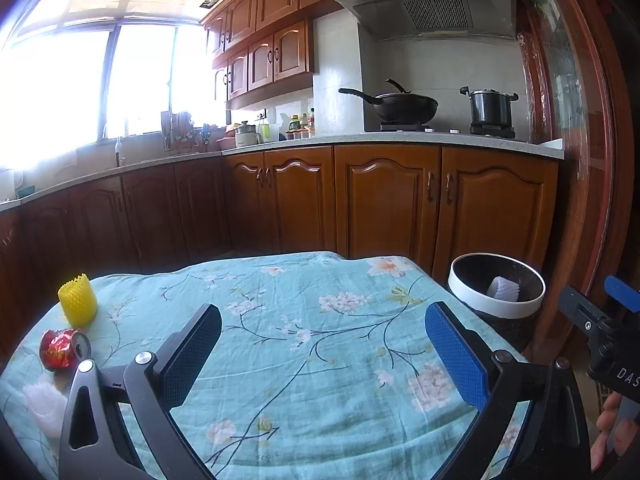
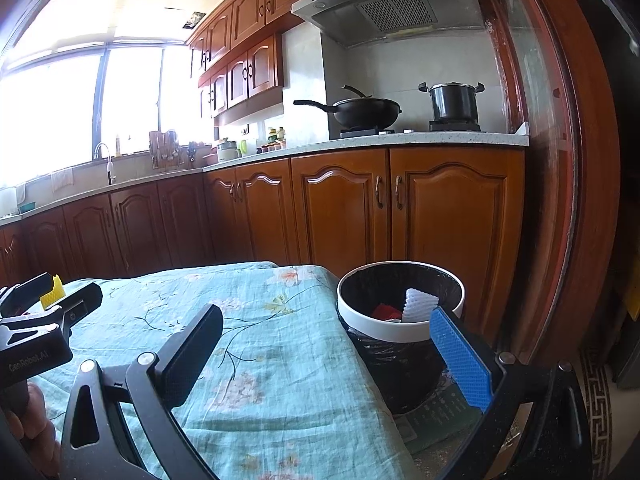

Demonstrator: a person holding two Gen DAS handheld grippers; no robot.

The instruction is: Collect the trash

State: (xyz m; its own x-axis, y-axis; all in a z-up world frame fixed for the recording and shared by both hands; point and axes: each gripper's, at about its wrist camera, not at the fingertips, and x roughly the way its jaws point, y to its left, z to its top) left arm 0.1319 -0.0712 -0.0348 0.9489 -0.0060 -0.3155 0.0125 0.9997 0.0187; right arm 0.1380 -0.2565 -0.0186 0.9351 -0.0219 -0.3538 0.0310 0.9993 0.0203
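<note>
A crushed red can (image 1: 64, 349), a yellow foam net sleeve (image 1: 78, 300) and a white foam net (image 1: 44, 402) lie at the table's left side. My left gripper (image 1: 322, 354) is open and empty above the table's middle. A white-rimmed trash bin (image 1: 496, 294) with a black liner stands off the table's right edge; it holds a white foam net (image 2: 418, 304) and something red (image 2: 386, 313). My right gripper (image 2: 326, 354) is open and empty, over the table's right edge beside the bin (image 2: 400, 300). The yellow sleeve (image 2: 52, 295) shows partly behind the left gripper.
The table wears a teal floral cloth (image 1: 304, 320). Wooden kitchen cabinets (image 1: 384, 200) run behind, with a wok (image 1: 400, 106) and a pot (image 1: 491, 110) on the stove. A wooden door frame (image 2: 560, 184) stands right of the bin.
</note>
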